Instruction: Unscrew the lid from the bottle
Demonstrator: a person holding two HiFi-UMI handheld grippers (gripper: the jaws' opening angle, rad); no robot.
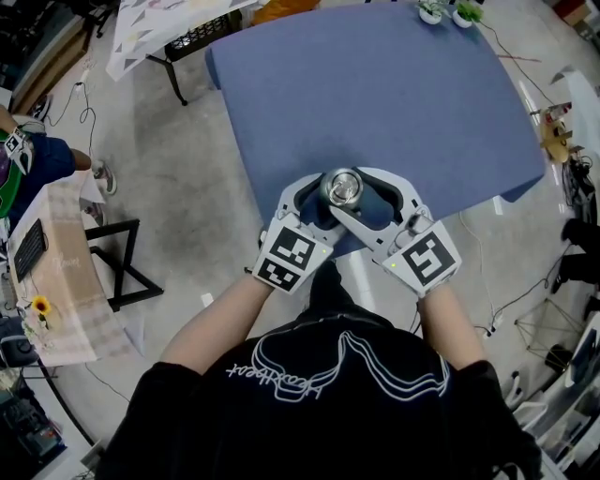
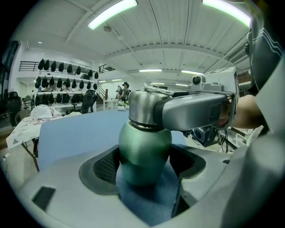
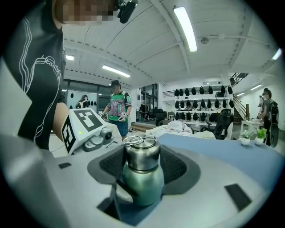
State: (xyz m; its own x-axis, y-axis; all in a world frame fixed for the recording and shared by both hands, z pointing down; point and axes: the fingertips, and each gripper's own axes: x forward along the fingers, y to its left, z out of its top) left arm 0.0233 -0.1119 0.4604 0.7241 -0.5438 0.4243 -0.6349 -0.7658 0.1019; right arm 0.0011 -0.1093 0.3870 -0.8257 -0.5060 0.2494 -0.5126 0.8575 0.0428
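Blue cloth covered the table, smooth and almost bare, with two small potted plants at its far edge toward 1 o'clock. The bottle, green-bodied, stood upright at the table's 6 o'clock edge, just in front of the person in the black printed shirt. Its steel lid was still on, with a wire ring lying on top.

The left gripper came in from 7 o'clock and was clamped on the bottle's green body, dark pads pressed to either side low down. The right gripper came in from 5 o'clock and sat higher. Its jaws were set fairly wide round the lid, and in the right gripper view the ribbed pads lay against the lid's sides.

Grey concrete floor spread around the table, with thin cables trailing across it at 3 o'clock. At 9 o'clock stood a low table with a checked cloth, carrying a keyboard and a sunflower. At 11 o'clock a white patterned cloth hung over another table, beside a black crate.

Both gripper views showed a large hall with a white ribbed ceiling and long strip lights. Rows of dark helmets hung on a wall rack, with a staircase near them. A person in a green jersey stood further back, at 10 o'clock in the right gripper view.
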